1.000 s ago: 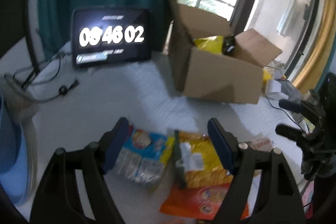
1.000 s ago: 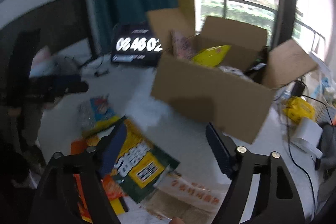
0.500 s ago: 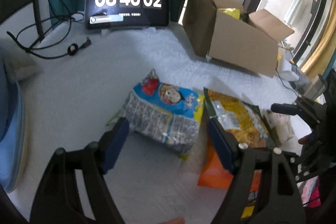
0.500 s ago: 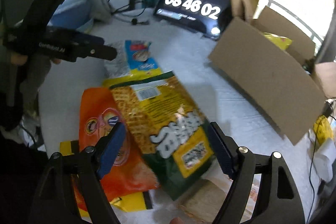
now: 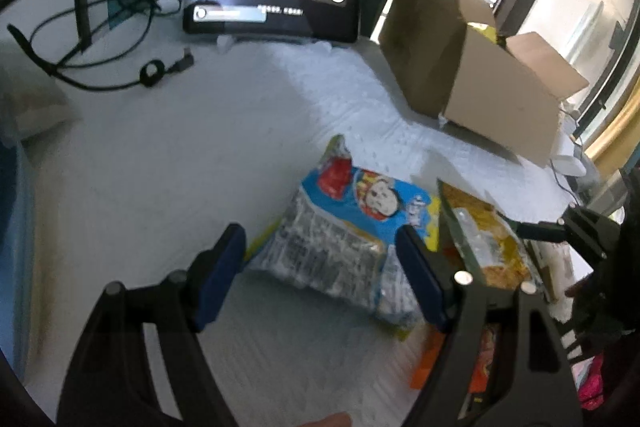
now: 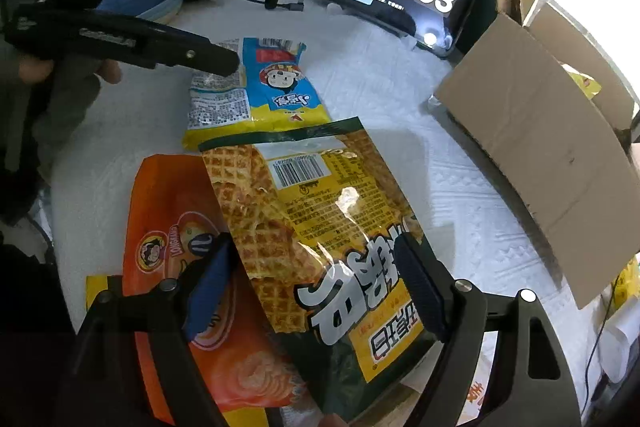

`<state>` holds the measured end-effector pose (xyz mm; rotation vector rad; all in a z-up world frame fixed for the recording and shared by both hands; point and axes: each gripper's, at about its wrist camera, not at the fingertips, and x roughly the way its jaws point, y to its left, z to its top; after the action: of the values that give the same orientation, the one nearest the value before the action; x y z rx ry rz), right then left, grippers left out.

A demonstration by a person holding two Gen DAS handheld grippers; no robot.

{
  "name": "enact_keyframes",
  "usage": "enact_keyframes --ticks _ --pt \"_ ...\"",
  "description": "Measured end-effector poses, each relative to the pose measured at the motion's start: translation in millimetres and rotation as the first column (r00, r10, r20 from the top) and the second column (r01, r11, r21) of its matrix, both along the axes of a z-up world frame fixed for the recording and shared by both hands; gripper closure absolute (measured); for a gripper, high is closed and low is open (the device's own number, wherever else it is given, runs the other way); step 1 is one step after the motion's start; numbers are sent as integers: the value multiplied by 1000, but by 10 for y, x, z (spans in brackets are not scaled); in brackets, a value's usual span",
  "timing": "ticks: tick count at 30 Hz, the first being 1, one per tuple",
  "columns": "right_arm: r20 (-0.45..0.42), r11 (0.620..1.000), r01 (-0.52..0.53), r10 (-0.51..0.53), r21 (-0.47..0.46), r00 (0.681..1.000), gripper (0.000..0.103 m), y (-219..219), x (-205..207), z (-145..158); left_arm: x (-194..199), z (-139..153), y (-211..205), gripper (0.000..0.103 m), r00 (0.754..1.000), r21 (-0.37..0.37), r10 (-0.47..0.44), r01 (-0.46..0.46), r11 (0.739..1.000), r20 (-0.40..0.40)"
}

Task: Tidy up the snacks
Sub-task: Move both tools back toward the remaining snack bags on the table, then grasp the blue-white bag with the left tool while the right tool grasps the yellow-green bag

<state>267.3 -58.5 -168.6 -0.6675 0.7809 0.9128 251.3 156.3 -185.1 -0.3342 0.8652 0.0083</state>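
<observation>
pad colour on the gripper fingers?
Dark blue pads on black fingers, same on both grippers. Clearest in the right wrist view.

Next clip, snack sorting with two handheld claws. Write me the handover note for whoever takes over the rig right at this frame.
Left claw: open, empty, poised over the blue cartoon snack pack, not gripping it.
Right claw: open, empty, poised over the green-and-yellow waffle snack bag, not gripping it.
Things: the waffle bag lies partly on the orange snack bag and over the blue pack's near end, all on the white table. The cardboard box stands open to the right, with a yellow packet already inside.
Done: some snacks boxed.
Left: likely grip these bags and move them to the box; more packets lie underneath.
</observation>
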Motion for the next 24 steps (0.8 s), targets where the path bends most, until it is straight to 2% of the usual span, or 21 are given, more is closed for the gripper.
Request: enact_keyframes --ticks 4,5,6,8,11,12,17,24 --pt "-65 1000 16 -14 27 998 25 -35 89 -5 95 -78 14 25 1000 -60 -14 12 998 -26" --pt "-71 999 22 -20 32 997 32 -43 104 5 108 -75 15 25 1000 -58 -10 9 998 -20" --pt "-79 999 24 -21 42 997 46 -56 121 24 123 -78 9 25 1000 -54 -10 9 998 -23" --pt "-71 998 34 -30 53 997 59 -78 129 71 163 -76 -22 25 999 -34 -7 6 999 -31" --pt "-15 998 36 -35 52 999 67 -102 124 130 215 -76 -55 25 999 -18 -9 9 1000 -39" --pt "-7 998 39 -39 54 999 77 -109 129 147 233 -73 -57 25 999 -18 -12 12 1000 -40" --pt "51 994 82 -85 67 995 83 -139 274 233 322 -64 -91 25 999 3 3 -3 1000 -53" --pt "83 985 148 -156 88 984 83 -290 539 338 345 -59 -112 25 998 0 13 -13 1000 -54"
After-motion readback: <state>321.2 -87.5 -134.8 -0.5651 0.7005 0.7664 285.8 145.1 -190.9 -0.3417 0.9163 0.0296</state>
